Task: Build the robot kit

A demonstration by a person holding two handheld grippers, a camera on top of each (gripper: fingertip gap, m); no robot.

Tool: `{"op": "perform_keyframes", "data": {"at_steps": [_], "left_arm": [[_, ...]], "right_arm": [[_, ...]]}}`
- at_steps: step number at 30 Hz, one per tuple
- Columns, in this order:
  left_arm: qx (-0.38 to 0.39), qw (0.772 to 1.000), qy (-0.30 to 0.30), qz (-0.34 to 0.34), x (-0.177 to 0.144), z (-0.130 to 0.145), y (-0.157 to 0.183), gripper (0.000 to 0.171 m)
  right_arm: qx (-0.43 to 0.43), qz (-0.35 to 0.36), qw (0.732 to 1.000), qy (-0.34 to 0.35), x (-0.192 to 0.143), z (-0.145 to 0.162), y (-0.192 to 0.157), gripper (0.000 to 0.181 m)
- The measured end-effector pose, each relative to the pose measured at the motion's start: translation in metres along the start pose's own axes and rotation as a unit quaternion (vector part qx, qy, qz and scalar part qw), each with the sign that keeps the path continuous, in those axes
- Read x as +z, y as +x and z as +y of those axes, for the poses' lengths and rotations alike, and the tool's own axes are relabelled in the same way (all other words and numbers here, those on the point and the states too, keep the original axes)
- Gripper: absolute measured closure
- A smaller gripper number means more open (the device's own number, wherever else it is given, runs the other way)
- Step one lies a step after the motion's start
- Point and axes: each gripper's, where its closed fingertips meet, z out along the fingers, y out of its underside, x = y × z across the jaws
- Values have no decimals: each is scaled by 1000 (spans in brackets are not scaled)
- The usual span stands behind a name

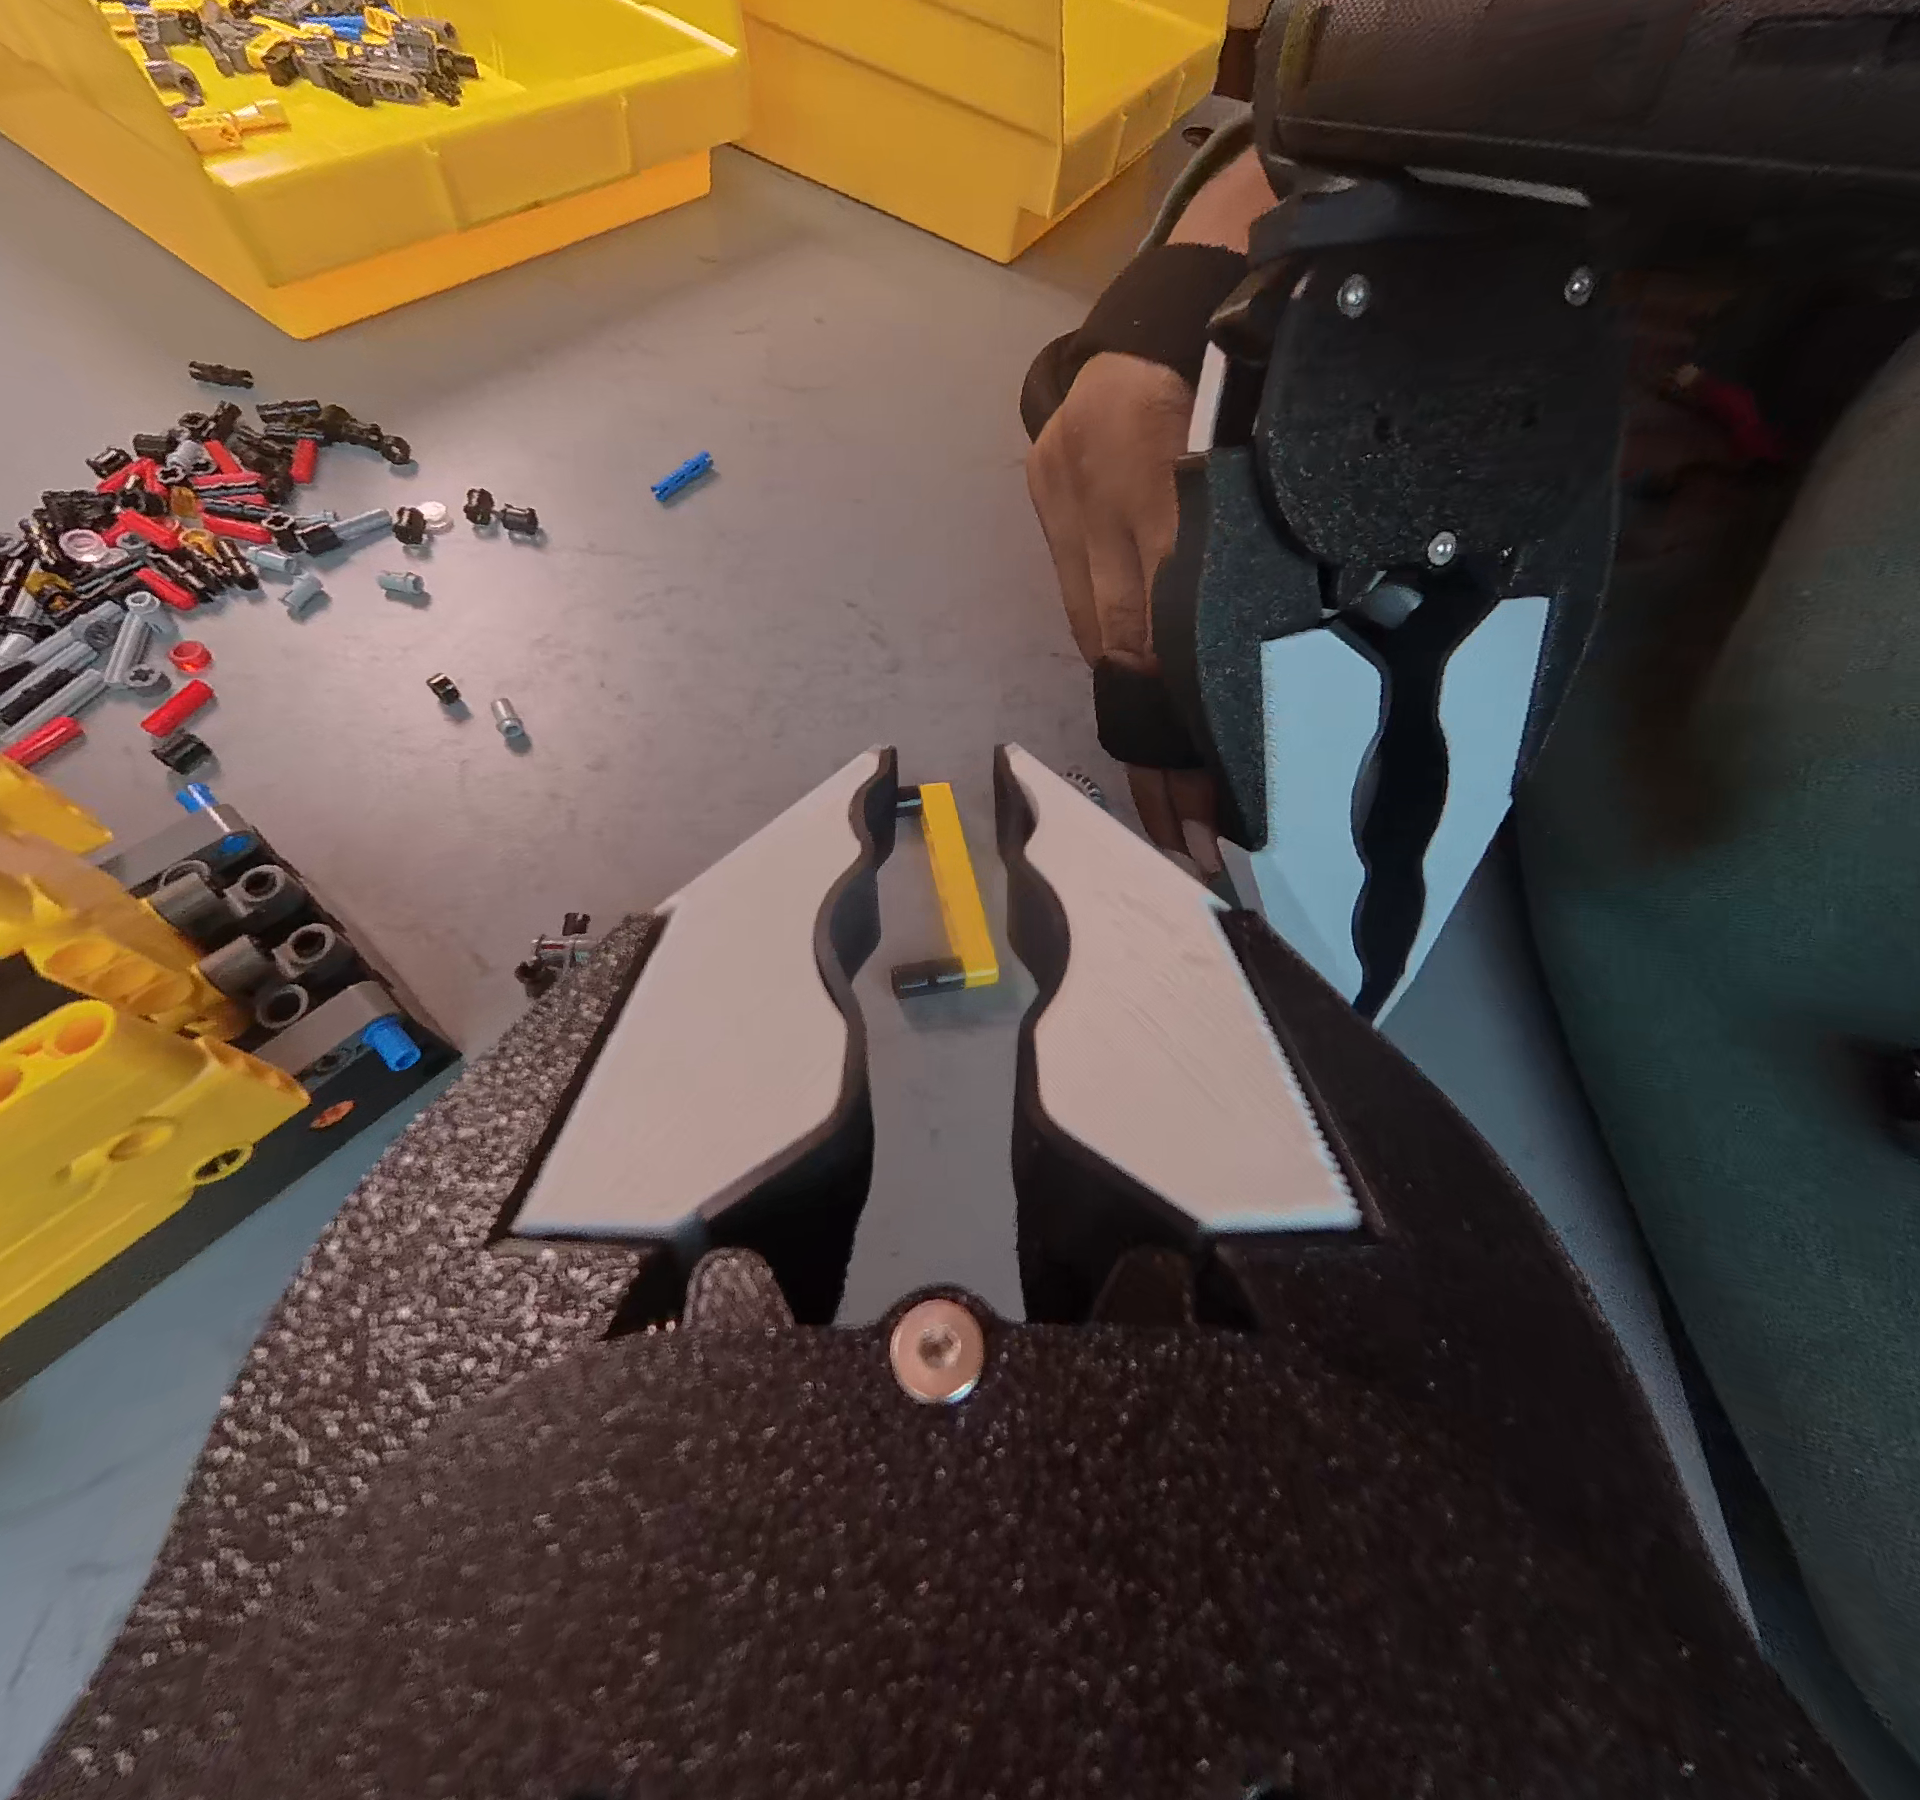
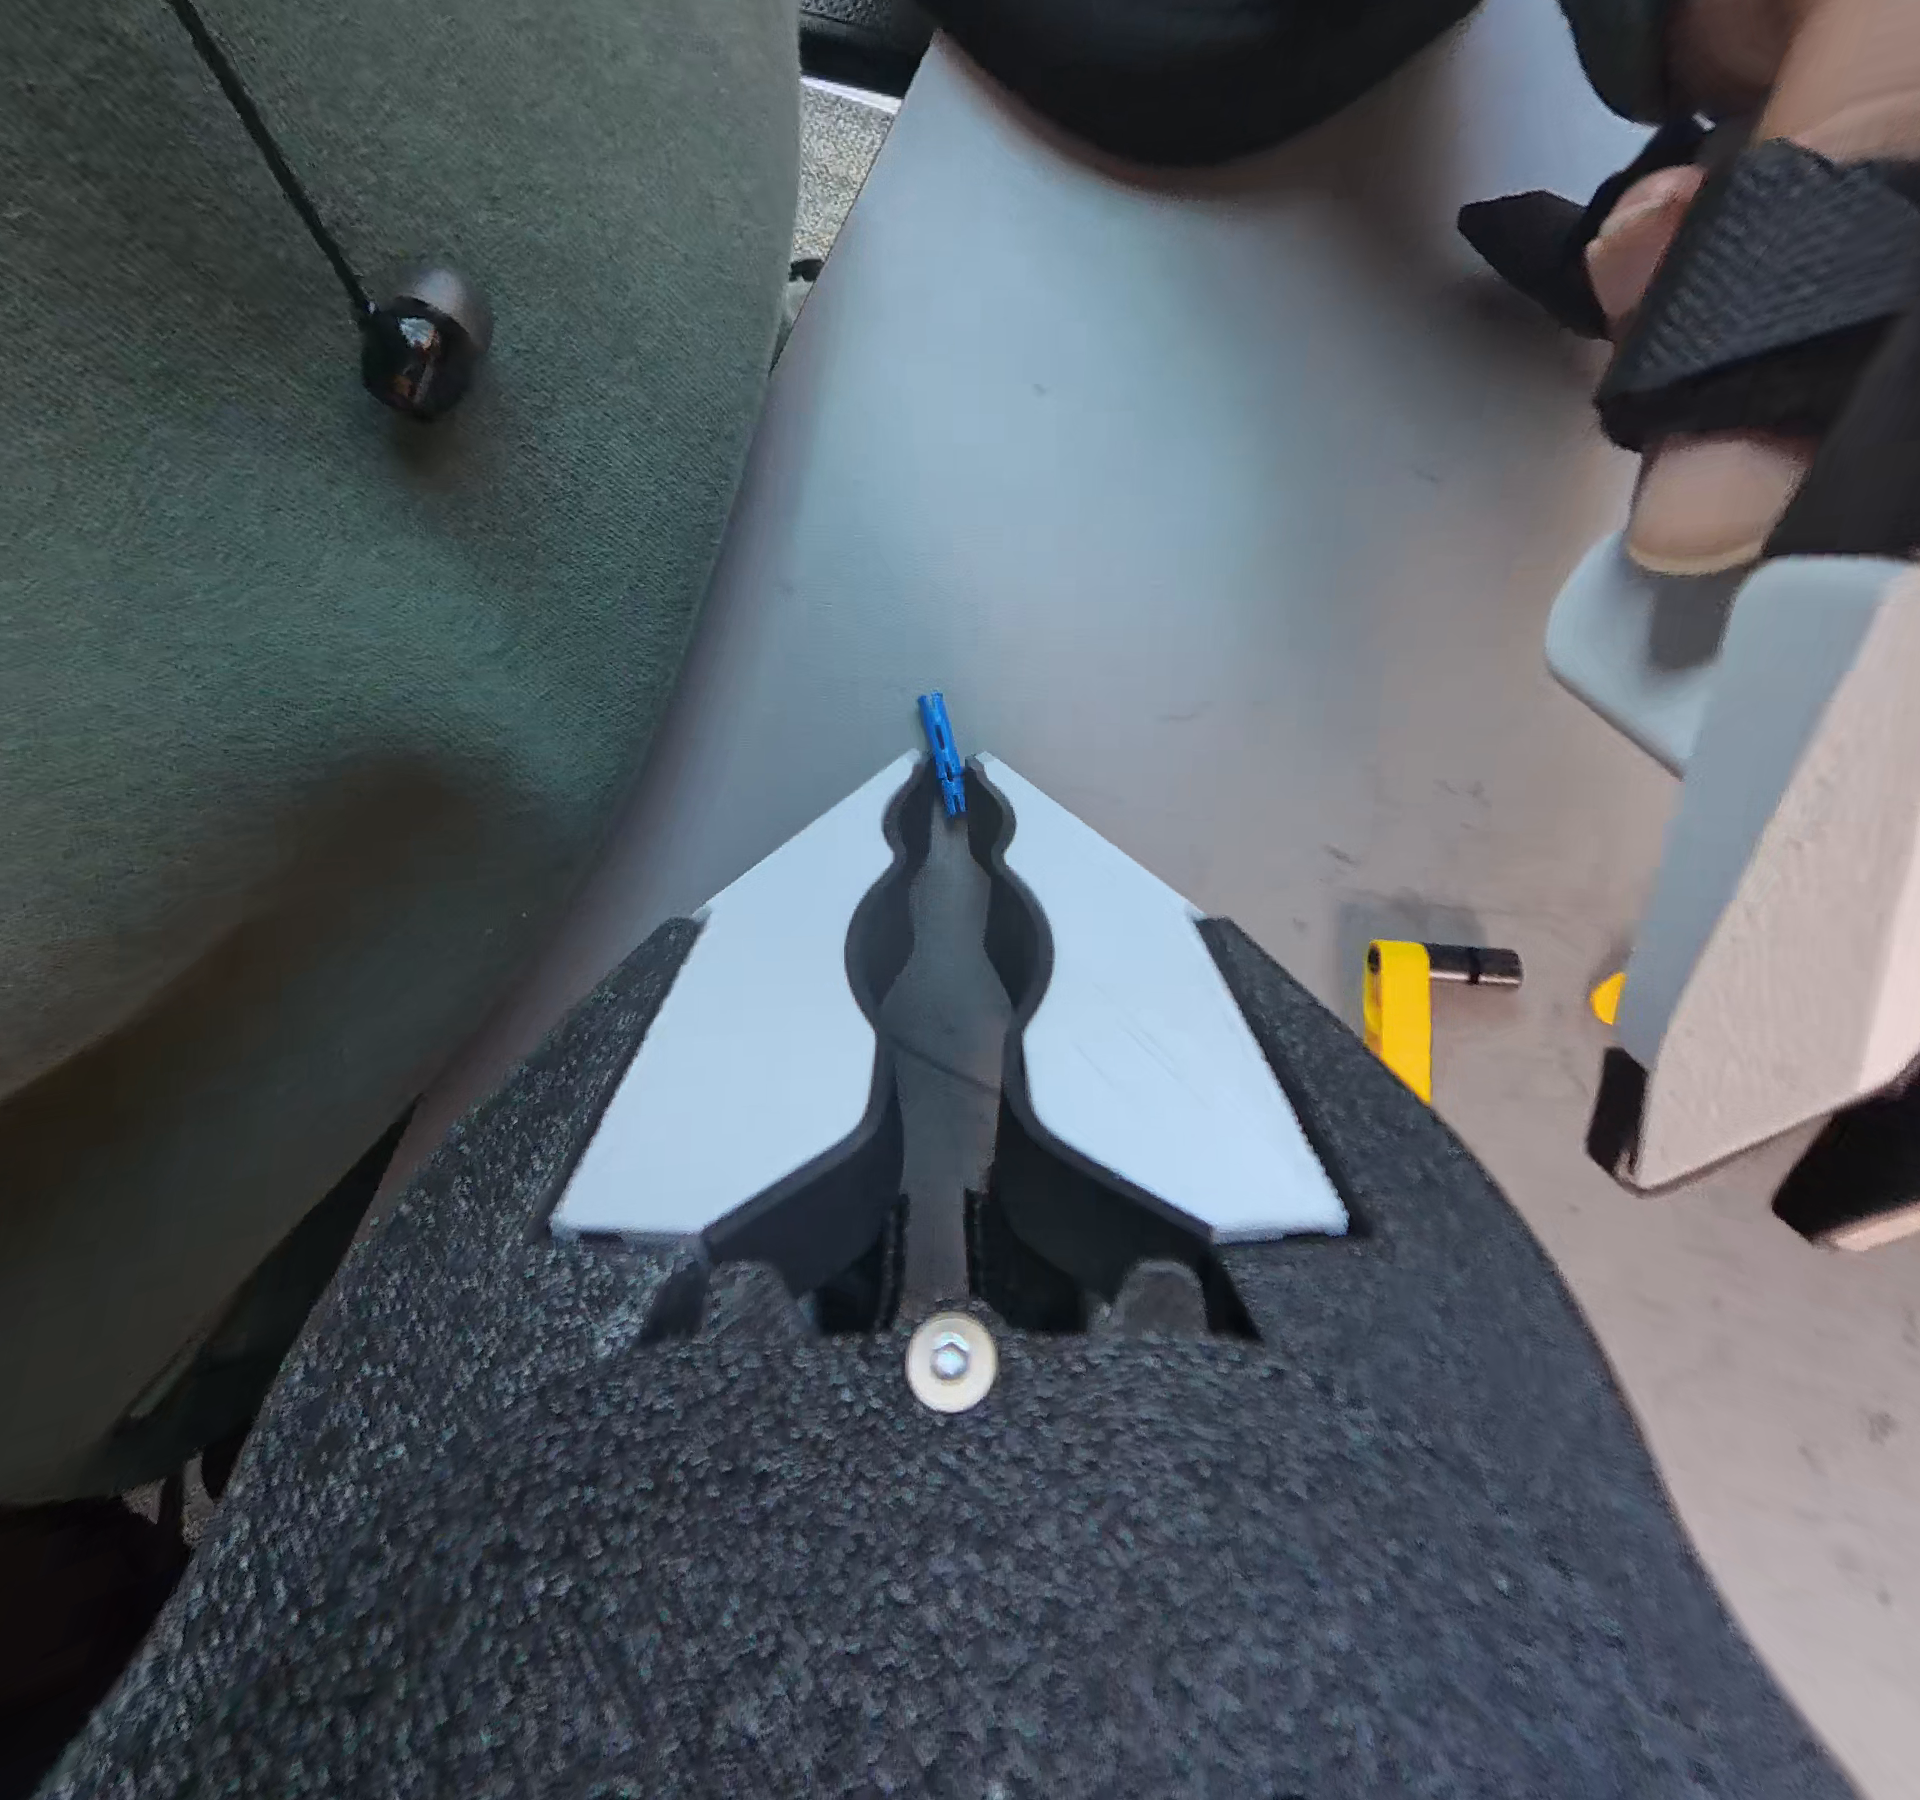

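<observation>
In the left wrist view my left gripper (image 1: 943, 765) is open, its fingers on either side of a yellow beam (image 1: 961, 877) that lies flat on the grey table (image 1: 727, 545). Black pins (image 1: 928, 978) stick out of both ends of the beam. The jaws do not touch it. My right gripper (image 2: 943, 761) is shut on a small blue pin (image 2: 941, 748) held at its tips above the table edge. It also shows shut at the right of the left wrist view (image 1: 1377, 971). The yellow beam (image 2: 1397, 1018) lies to its right, beside the left gripper's fingers (image 2: 1704, 815).
Two yellow bins (image 1: 582, 181) stand at the back, the left one holding small parts (image 1: 281, 25). A pile of red, black and grey parts (image 1: 156, 545) and a loose blue pin (image 1: 683, 476) lie on the table. A yellow and black assembly (image 1: 156, 1054) sits at left. A person's green garment (image 2: 312, 607) is close by.
</observation>
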Motion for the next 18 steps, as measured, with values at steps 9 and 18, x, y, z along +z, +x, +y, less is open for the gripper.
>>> {"op": "perform_keyframes", "data": {"at_steps": [9, 18], "left_arm": [[-46, 994, 47, 91, -8, -19, 26, 151], [-127, 978, 89, 140, -10, -31, 31, 165]], "right_arm": [[41, 182, 981, 53, -61, 2, 39, 176], [15, 307, 946, 102, -105, -12, 59, 177]]}}
